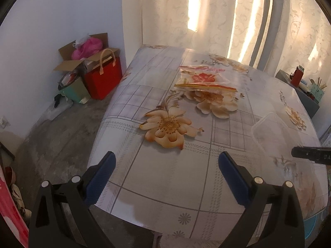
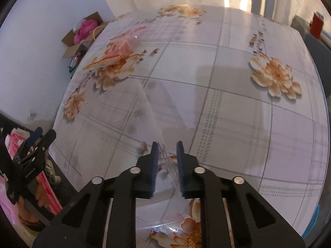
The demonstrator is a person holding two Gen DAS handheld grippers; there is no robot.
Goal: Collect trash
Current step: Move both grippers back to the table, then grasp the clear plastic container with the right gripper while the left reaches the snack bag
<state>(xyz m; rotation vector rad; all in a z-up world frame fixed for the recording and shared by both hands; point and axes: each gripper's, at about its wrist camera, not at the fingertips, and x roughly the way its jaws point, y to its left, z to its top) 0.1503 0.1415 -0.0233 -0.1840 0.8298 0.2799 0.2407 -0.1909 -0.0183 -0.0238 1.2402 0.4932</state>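
Note:
A clear plastic container point(image 1: 271, 132) sits on the floral table point(image 1: 165, 177) at the right. In the right wrist view my right gripper point(image 2: 167, 147) is closed down on the container's point(image 2: 153, 111) near rim, jaws narrowly apart around the thin plastic. Two clear snack bags with red and orange print point(image 1: 203, 81) lie at the table's far middle; they also show in the right wrist view point(image 2: 118, 51). My left gripper point(image 1: 166, 158) is open and empty, above the table's near edge. The right gripper's tip point(image 1: 310, 154) shows at the right edge there.
Cardboard boxes with a pink bag point(image 1: 86, 47) and a red tote point(image 1: 103, 78) stand on the floor at the left wall. Curtains point(image 1: 206, 12) hang behind the table. A grey shelf with a red item point(image 1: 298, 76) is at the far right.

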